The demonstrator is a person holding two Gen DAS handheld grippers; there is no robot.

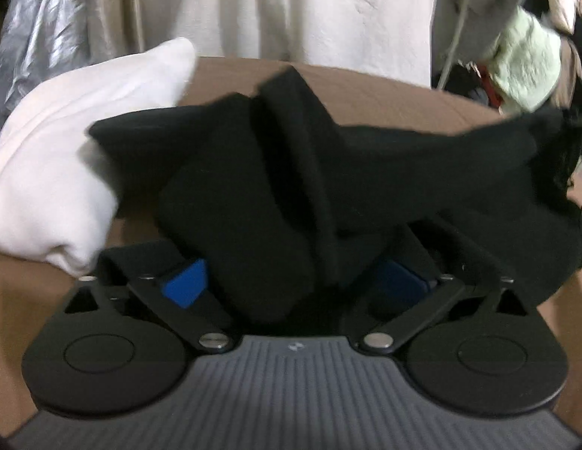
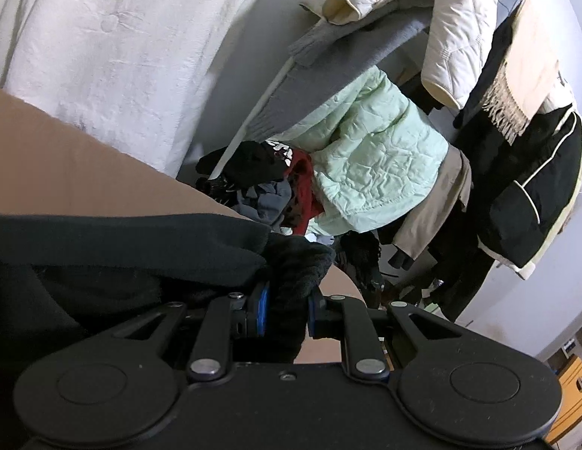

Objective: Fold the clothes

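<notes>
A black garment point(image 1: 253, 172) lies bunched on the brown surface point(image 1: 384, 90) and stretches to the right. My left gripper point(image 1: 292, 285) is open, its blue pads point(image 1: 185, 285) wide apart, and a thick fold of the black cloth hangs down between them and over the right finger. In the right wrist view the same black garment point(image 2: 140, 240) runs off to the left over the brown surface point(image 2: 65, 157). There my right gripper point(image 2: 289, 311) is shut on a fuzzy black end of it, at the surface's edge. The left view is blurred by motion.
A white folded cloth point(image 1: 65, 172) lies on the left, touching the black garment. A white drape point(image 2: 103, 37) hangs behind. To the right are a pale green quilt point(image 2: 373, 150), a heap of mixed clothes point(image 2: 272, 187) and jackets on a rack point(image 2: 516, 187).
</notes>
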